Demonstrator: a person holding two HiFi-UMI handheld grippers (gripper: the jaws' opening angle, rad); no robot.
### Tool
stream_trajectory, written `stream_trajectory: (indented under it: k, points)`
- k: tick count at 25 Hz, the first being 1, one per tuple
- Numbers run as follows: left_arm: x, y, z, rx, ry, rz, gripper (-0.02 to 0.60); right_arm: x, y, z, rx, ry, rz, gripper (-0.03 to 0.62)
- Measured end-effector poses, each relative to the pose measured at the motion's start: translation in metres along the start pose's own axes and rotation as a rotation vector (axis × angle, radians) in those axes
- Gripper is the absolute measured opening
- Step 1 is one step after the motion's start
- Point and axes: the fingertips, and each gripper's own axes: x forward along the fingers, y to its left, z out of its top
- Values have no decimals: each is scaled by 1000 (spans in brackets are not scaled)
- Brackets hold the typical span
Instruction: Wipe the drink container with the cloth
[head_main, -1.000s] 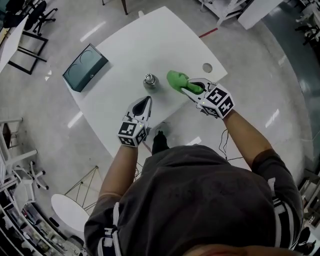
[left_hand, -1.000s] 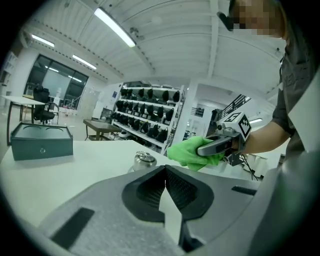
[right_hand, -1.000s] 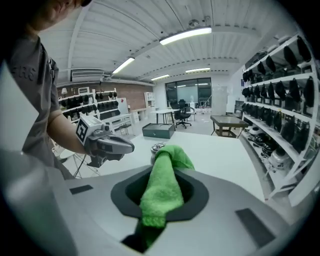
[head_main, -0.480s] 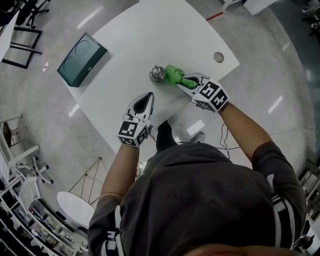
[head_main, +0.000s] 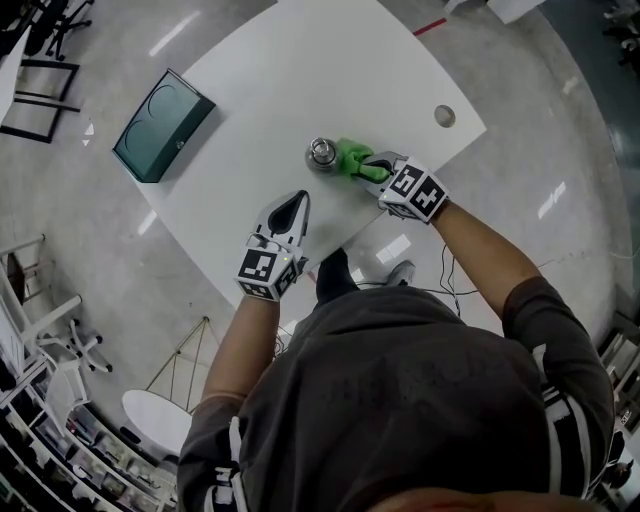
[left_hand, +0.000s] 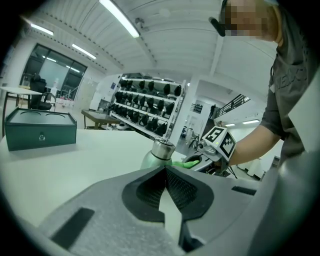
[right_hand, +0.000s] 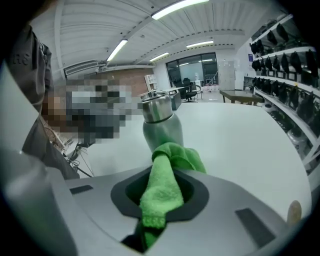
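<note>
White table (head_main: 250, 90) bears upright steel drink bottle (head_main: 322, 155) near middle. Right gripper (head_main: 375, 167) jaws clamped on green cloth (head_main: 350, 157), cloth bunch against bottle side. Left gripper (head_main: 293, 203) jaws pressed together, nothing between, near bottle, apart from it

Left gripper (head_main: 297, 198) jaws together, empty, forearm extended; right gripper (head_main: 372, 167) jaws clamped on cloth (head_main: 350, 155), angled downward

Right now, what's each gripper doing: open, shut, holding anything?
Left gripper: shut, nothing between its jaws.
Right gripper: shut on the green cloth.
</note>
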Motion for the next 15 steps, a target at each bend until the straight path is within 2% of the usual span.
stream_trajectory:
  k: [4,9,11,15]
  points:
    - [1,5,8,3,-2,-36,6,-11,-13,10,109,-47,18,37]
    - [0,13,24,-4,-19,-83,6,-49,-51,46,310,-198,49,37]
    - [-2,13,31,2,-25,-97,6,-59,-59,62,373,-251,105,37]
    - [-7,17,44,10,-32,-92,6,-62,-53,79,452,-287,293,37]
